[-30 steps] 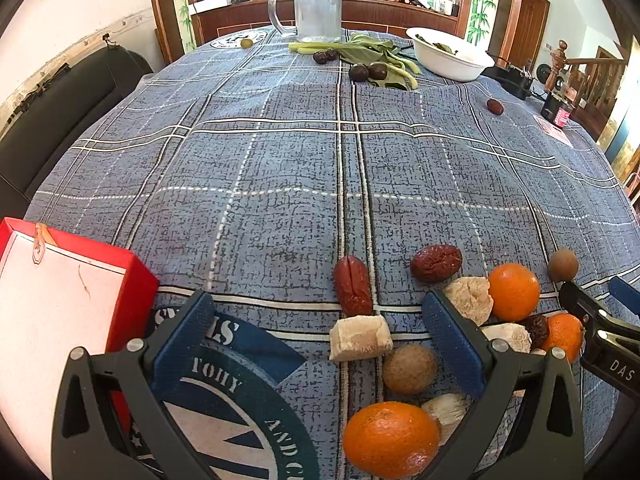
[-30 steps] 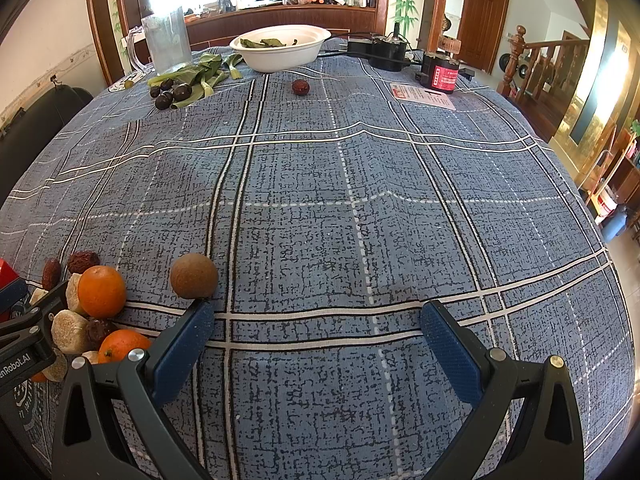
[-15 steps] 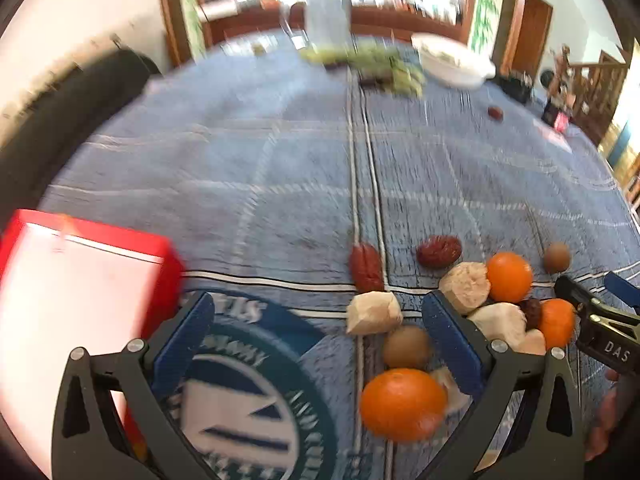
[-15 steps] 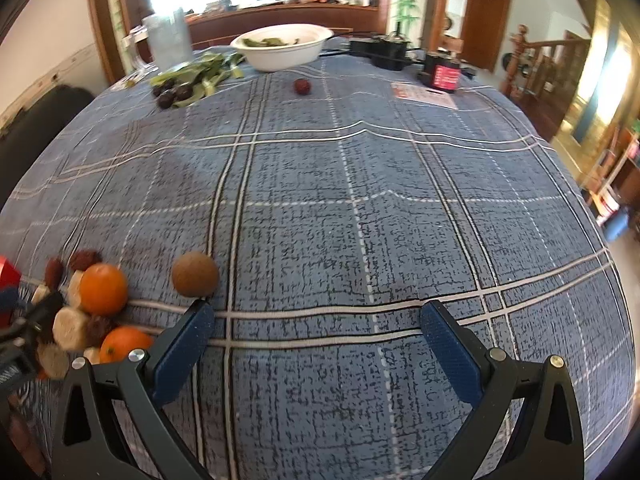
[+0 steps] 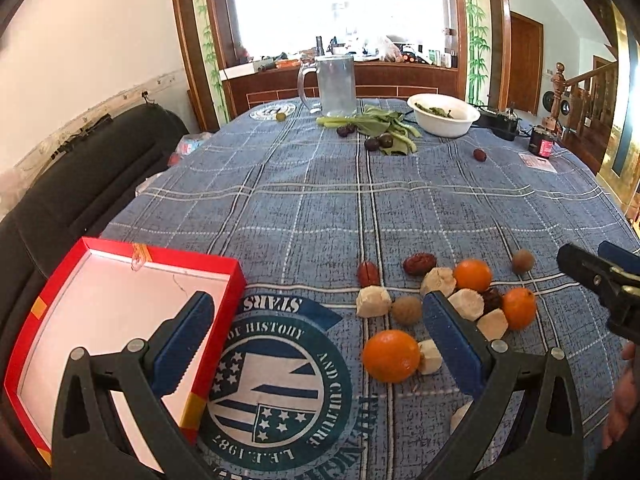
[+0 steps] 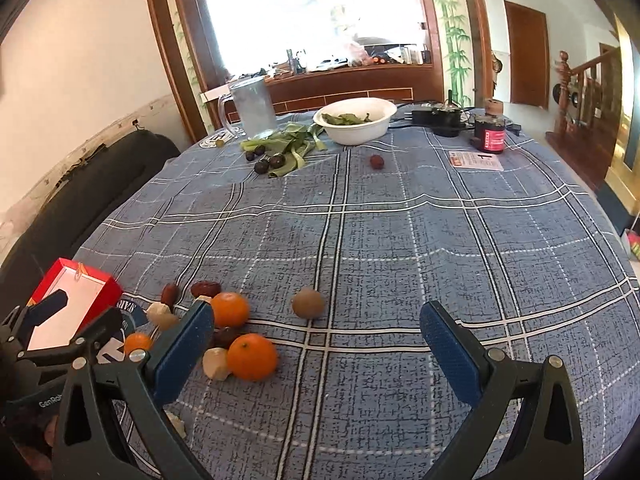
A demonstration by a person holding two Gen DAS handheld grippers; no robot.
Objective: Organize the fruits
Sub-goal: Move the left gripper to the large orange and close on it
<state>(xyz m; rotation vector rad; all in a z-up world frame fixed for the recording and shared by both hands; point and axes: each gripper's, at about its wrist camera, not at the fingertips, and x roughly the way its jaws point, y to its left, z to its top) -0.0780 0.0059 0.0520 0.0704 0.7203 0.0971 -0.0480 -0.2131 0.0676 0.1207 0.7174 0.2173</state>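
The left gripper (image 5: 316, 332) stood wide open and empty above the printed emblem (image 5: 276, 376) on the blue plaid tablecloth (image 5: 320, 208). Its left finger overlapped the open red box (image 5: 116, 312); its right finger partly covered a heap of fruit: the nearest orange (image 5: 391, 356) just inside it, pale chunks (image 5: 373, 301), red dates (image 5: 419, 263) and two more oranges (image 5: 473, 275) beyond. The right gripper (image 6: 316, 340), equally spread and holding nothing, had an orange (image 6: 252, 356) by its left finger and a brown round fruit (image 6: 307, 302) ahead between the fingers. Far ahead sat a glass mug (image 5: 334, 86), leafy greens (image 5: 380, 124) and a white bowl (image 5: 442, 116). Compared with a second earlier, both grippers had risen and pulled back, showing more of the box.
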